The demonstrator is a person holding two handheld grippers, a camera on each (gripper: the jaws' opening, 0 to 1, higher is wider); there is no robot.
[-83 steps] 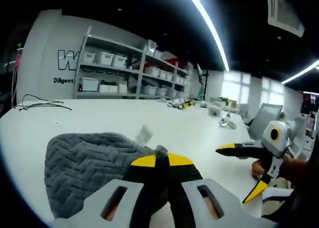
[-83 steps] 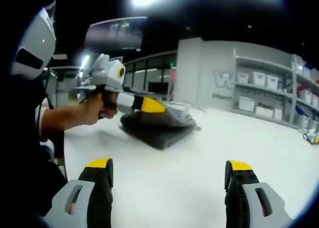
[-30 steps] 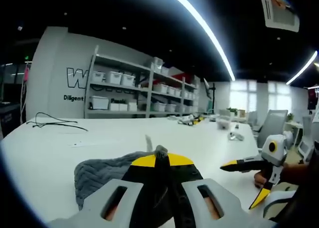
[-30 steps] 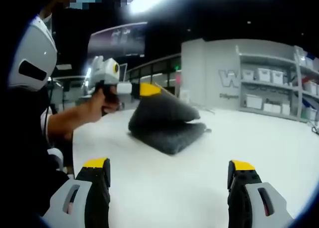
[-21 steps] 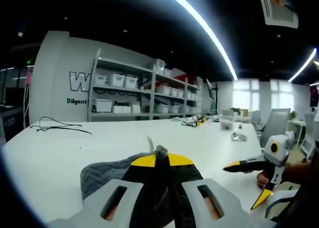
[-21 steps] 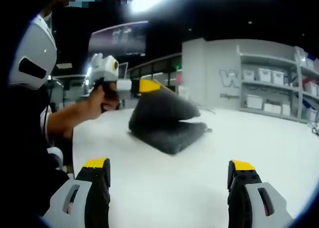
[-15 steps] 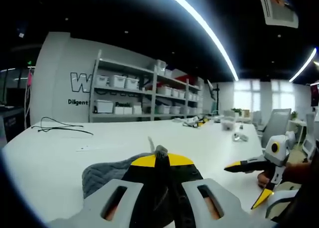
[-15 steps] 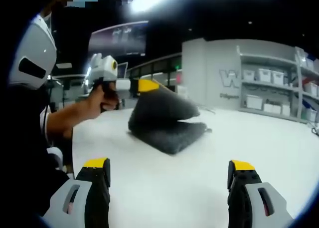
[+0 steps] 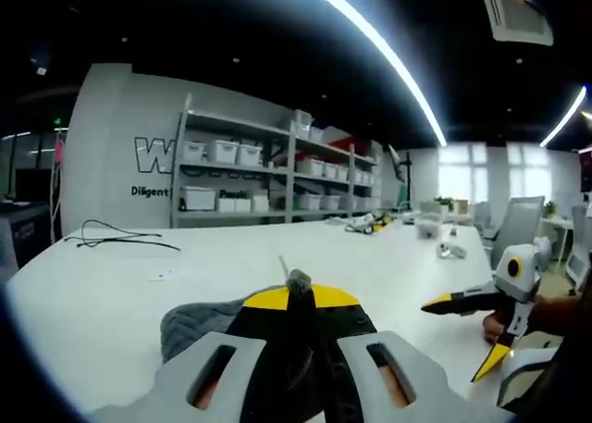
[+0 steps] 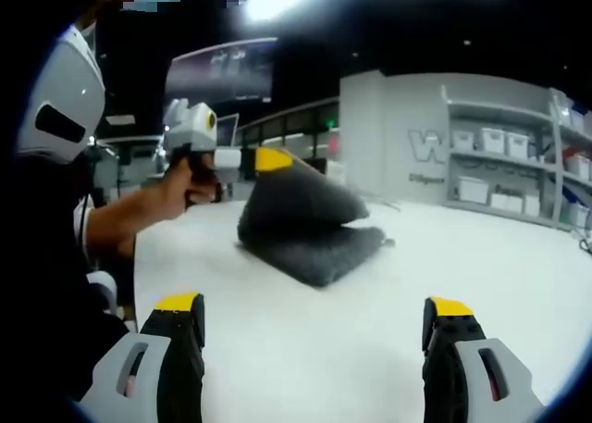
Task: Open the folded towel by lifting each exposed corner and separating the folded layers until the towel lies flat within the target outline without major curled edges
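Right now my left gripper (image 9: 298, 298) has its yellow-tipped jaws pinched together on a corner of the grey towel (image 10: 305, 227), with a small tuft of cloth sticking up between the tips. From the right gripper view I see that gripper (image 10: 268, 160), held in a hand (image 10: 190, 184), lifting the top layer up and away from the layer beneath, so the towel gapes like an open wedge. The cloth is thick and plush, charcoal grey, with a ribbed knit pattern that I can make out in the left gripper view (image 9: 199, 319). The lower layer lies flat on the smooth white table (image 10: 370, 321), toward its far left; the raised flap slopes down from the clamped corner to the fold on the right, and the towel's long edge runs left to right in that view.

My right gripper (image 10: 310, 317) hangs over bare table near me, jaws spread wide apart and grasping nothing, well apart from the towel. It also shows at the right of the left gripper view (image 9: 476, 330).

Farther off, a black cable (image 9: 125, 238) lies on the table, small objects (image 9: 444, 249) sit at the far right, and shelving (image 9: 268, 178) with white bins stands against the grey wall.
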